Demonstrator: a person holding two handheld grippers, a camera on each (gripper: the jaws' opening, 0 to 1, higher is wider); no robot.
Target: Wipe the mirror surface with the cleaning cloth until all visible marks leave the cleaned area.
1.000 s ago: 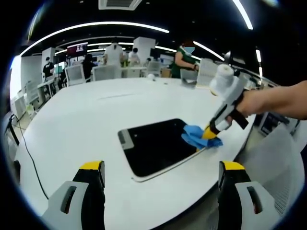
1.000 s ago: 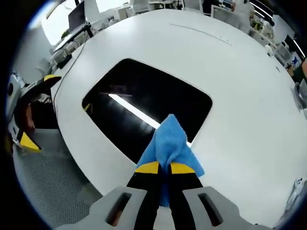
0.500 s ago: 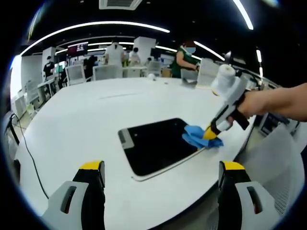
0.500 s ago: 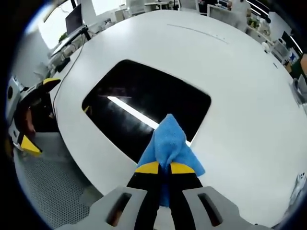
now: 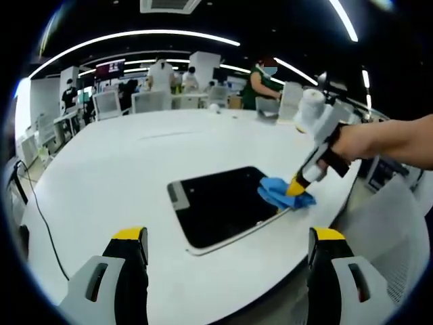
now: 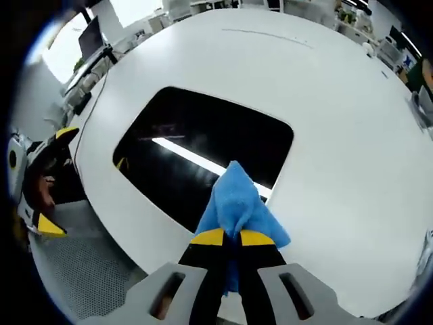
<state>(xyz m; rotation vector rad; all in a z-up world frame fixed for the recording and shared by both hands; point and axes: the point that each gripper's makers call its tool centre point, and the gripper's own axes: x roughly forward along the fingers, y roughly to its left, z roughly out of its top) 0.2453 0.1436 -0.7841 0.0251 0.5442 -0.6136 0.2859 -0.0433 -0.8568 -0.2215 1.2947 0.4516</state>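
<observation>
Blue cloth (image 6: 235,203) on unlabelled mirror (image 6: 196,159).

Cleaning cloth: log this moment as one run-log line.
right tool: shut on cleaning cloth | cloth: at mirror edge | left tool: open, off mirror

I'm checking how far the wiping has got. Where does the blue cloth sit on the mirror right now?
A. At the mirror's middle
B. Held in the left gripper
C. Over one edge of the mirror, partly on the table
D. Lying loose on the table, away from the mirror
C: the blue cloth, clamped in the right gripper, overlaps the mirror edge and the white table.
</observation>
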